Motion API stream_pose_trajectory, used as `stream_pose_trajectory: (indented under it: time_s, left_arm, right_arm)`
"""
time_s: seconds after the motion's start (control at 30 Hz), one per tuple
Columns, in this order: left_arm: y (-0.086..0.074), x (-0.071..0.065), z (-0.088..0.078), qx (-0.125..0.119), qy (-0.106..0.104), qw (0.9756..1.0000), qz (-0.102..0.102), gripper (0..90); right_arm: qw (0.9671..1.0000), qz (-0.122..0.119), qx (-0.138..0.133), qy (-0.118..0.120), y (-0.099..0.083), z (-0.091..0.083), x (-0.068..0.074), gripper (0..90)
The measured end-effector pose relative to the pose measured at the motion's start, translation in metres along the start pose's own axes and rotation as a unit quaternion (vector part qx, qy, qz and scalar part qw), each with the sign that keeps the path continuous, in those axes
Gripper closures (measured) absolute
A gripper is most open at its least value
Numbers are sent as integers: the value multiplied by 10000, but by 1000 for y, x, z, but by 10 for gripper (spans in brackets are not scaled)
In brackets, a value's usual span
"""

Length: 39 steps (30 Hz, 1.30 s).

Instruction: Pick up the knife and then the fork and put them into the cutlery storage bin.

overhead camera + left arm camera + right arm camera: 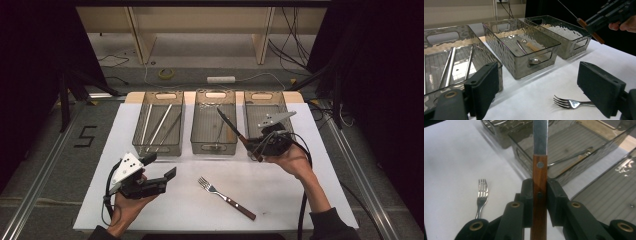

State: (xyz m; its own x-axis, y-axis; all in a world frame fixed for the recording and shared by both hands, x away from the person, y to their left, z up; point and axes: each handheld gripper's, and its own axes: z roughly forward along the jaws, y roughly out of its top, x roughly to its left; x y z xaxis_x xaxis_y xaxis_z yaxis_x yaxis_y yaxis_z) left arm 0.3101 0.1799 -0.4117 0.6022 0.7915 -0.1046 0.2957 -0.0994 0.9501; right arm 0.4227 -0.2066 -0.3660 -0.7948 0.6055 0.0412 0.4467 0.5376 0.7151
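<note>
— Two pieces are left to sort, as I read it. The right gripper (pixel 256 145) has its jaws pinched on the wooden handle of a knife (pixel 235 131), blade pointing up and away over the trays.

— Where exactly is that knife?

— Lifted off the table, above the near edges of the middle tray (pixel 214 122) and the right tray (pixel 265 117). It isn't in either one.

— And the other hand?

— The left gripper (pixel 162 167) hovers near the table with jaws spread wide, nothing between them. A fork (pixel 226 198) lies on the white table (pixel 150 200) between the two hands, untouched.

— What's already put away?

— The left tray (pixel 160 122) holds several long metal sticks, probably chopsticks. The middle tray has a spoon (pixel 527 51). I can't make out anything lying in the right tray.

— So what's left?

— I'd judge the knife goes into the right tray, then the fork needs a place.
</note>
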Motion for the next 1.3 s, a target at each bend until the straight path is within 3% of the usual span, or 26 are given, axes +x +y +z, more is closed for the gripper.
stream_pose_trajectory:
  time_s: [0.33, 0.57, 0.9, 1.3]
  left_arm:
    - [0, 0, -1, -23, 13, 10000, 3, 175]
    - [0, 0, -1, -36, 12, 10000, 3, 175]
    - [0, 0, -1, -37, 10, 10000, 8, 175]
    - [0, 0, -1, -40, 10, 10000, 22, 175]
  right_arm:
    - [9984, 404, -118, -374, 7, -5, -27, 772]
    - [9952, 712, -88, -668, 17, 0, -47, 772]
    - [9834, 1441, 62, -1103, 16, 11, -80, 772]
    - [9743, 1824, 269, -1297, 9, 24, -95, 771]
